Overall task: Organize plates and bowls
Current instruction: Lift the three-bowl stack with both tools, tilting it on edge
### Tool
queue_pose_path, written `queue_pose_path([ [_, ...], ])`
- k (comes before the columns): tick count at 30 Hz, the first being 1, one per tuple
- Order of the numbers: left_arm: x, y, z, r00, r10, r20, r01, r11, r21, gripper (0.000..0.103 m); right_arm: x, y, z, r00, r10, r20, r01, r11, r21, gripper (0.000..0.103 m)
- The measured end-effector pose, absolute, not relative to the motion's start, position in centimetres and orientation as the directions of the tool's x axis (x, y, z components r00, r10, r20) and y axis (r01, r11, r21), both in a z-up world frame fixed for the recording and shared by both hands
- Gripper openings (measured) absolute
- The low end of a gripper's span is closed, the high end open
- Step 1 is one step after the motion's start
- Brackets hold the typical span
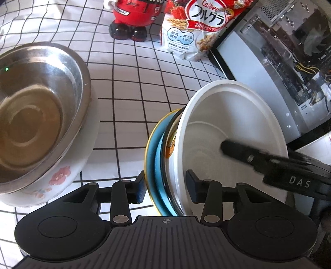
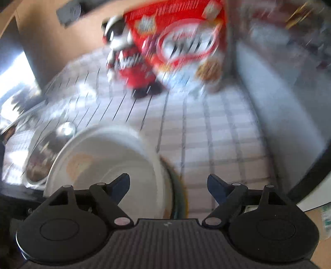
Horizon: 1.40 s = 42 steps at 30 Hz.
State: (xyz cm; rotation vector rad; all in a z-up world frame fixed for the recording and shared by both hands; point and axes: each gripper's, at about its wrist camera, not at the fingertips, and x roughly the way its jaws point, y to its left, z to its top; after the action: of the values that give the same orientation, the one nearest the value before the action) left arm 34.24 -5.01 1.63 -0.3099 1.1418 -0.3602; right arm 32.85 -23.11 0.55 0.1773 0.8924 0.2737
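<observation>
White bowl [image 1: 238, 132] and blue plate [image 1: 155, 165] sit clamped in the left tool [image 1: 165, 187]. Ahead stands a "Calbee" cereal bag [image 1: 194, 31]. The right tool [image 2: 168, 186], marked "DAS", gapes apart.

A white cloth with a black grid [image 1: 144, 82] covers the bench, bright with daylight. At twelve o'clock stand a red figurine [image 1: 134, 18] and a cereal bag [image 1: 194, 29]. At two o'clock sits a glass-sided computer case [image 1: 289, 62]. In the blurred right view, a brown wall [image 2: 62, 41] rises at eleven o'clock
</observation>
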Motion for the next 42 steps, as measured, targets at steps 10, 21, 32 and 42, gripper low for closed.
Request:
queue_pose_path([
  [10,34.3,-5.1,1.6,0.360,-0.436,-0.825,0.105,0.897,-0.429,0.048,34.4,-24.5,-1.0,0.502,0.398,-0.768,-0.082,0.906,0.415,0.083],
  [21,34.6,-4.9,1.3,0.334,-0.456,-0.825,0.095,0.887,-0.452,0.050,34.1,-25.1,-1.9,0.435,0.528,-0.729,-0.050,0.823,0.566,0.082],
  [32,34.0,-4.9,1.6,0.301,-0.453,-0.839,0.100,0.890,-0.445,0.046,32.0,-23.8,-1.6,0.400,0.522,-0.753,-0.121,0.845,0.521,0.076],
  [42,34.6,-4.4,1.6,0.303,-0.426,-0.853,0.059,0.901,-0.429,0.056,34.7,-23.9,-1.1,0.377,0.458,-0.805,-0.124,0.886,0.446,0.062],
])
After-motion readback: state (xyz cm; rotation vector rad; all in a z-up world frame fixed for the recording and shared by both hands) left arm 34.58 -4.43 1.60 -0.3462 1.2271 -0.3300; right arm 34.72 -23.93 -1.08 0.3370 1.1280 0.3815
